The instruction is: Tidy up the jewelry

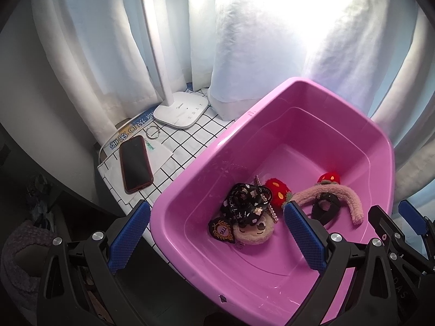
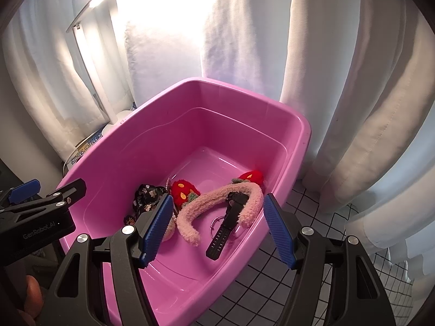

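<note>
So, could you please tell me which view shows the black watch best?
The right wrist view: the watch lies unobstructed in the pink bin, its strap visible end to end beside the fuzzy headband. The left wrist view shows only a small, dark, foreshortened shape under the headband's arch.

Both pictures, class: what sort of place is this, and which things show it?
Probably a bedroom or study desk at home: a desk lamp, a phone on a checked cloth, and white curtains behind a pink tub.
</note>
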Demonstrator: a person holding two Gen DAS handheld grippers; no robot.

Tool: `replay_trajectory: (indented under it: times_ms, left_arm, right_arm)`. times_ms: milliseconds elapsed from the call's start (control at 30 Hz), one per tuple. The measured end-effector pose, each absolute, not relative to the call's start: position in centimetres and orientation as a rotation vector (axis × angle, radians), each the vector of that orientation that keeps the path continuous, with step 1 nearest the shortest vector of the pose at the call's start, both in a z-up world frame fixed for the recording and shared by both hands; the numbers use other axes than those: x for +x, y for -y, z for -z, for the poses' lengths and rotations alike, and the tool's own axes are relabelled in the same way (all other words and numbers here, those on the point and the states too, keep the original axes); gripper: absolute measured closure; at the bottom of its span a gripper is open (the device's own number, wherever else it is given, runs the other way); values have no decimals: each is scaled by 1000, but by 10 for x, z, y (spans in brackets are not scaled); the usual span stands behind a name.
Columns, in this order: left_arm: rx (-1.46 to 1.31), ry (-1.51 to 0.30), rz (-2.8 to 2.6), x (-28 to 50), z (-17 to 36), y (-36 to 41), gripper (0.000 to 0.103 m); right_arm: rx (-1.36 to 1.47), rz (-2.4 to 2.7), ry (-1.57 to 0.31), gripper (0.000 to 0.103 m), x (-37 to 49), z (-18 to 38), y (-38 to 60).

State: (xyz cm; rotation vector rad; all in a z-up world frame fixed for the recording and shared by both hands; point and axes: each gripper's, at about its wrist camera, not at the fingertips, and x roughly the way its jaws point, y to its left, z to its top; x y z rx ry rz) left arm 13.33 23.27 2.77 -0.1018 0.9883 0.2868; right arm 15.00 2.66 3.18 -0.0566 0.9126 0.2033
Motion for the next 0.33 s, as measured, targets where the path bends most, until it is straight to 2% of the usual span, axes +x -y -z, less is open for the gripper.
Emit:
replay_trajectory:
  times_ms: [333]
  left_arm:
    - [-136,-997,-268,133,-28,-233,6]
  right_arm:
    - [-47,-196,-912,37,151,-32,-27]
